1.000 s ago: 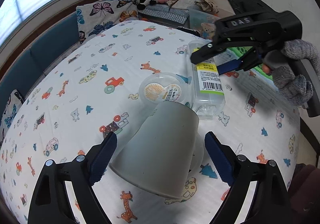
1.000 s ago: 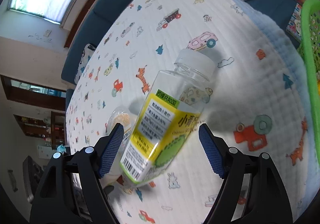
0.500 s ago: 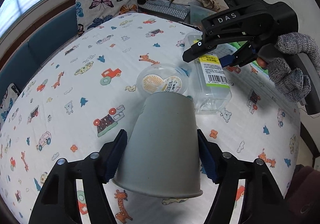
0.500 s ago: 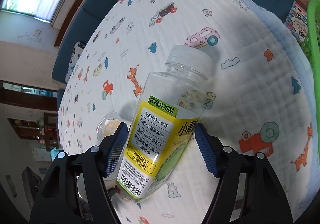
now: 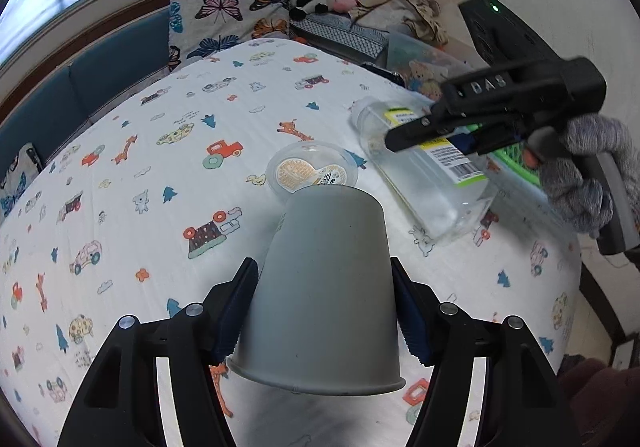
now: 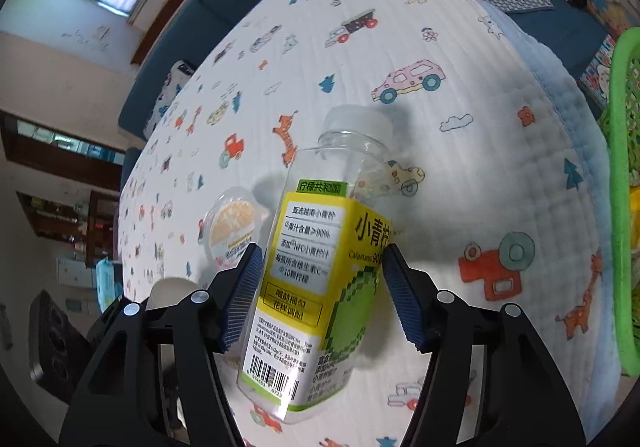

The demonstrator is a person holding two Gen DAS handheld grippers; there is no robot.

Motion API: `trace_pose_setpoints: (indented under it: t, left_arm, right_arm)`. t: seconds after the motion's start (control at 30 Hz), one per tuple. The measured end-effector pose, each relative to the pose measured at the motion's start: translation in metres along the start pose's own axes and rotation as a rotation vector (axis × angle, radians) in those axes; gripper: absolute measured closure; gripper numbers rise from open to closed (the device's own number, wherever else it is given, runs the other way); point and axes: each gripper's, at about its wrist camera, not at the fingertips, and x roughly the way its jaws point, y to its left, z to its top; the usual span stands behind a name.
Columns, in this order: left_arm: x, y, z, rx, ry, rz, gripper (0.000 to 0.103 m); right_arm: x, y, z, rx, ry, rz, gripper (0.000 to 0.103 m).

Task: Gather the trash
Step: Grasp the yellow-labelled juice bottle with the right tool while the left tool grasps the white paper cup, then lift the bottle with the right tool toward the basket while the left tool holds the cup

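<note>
My left gripper [image 5: 324, 303] has its pads tight on both sides of the upside-down grey paper cup [image 5: 326, 287], mid-table. My right gripper [image 6: 320, 295] is closing round the clear bottle [image 6: 316, 267] lying on its side; pads look right at its sides, can't tell if they press yet. Bottle label: yellow/green, Chinese text, "Calamansi", barcode. Sealed plastic cup [image 5: 312, 173] sits betw. the two, touching the grey cup's base. Printed tablecloth [image 5: 120, 183] wide open to the left; green basket [image 6: 624, 207] just past the table's right edge. Right tool reads "DAS".
</note>
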Motion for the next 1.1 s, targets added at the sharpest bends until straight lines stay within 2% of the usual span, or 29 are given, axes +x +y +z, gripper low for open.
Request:
trace_pose_setpoints:
  t: [0.13,0.27,0.53,0.97,1.1]
  left_arm:
    - [-0.004,0.001,-0.002,-0.03,-0.007,-0.003,0.04]
    - [-0.007,0.004,-0.004,-0.062,-0.01,-0.001,0.04]
    - [-0.016,0.002,-0.008,-0.088,-0.023,0.018,0.04]
    - [-0.025,-0.004,-0.013,-0.1,-0.036,0.02,0.04]
    - [-0.025,-0.003,-0.013,-0.108,-0.037,0.023,0.04]
  right_arm:
    - [-0.005,-0.001,-0.006,-0.018,0.002,0.024,0.043]
    - [-0.005,0.001,-0.012,-0.05,0.007,0.006,0.044]
    - [0.001,0.012,-0.023,-0.145,-0.011,-0.095,0.044]
    - [0.019,0.019,-0.025,-0.14,-0.034,-0.209,0.041]
    - [0.021,0.022,-0.027,-0.176,-0.039,-0.245,0.046]
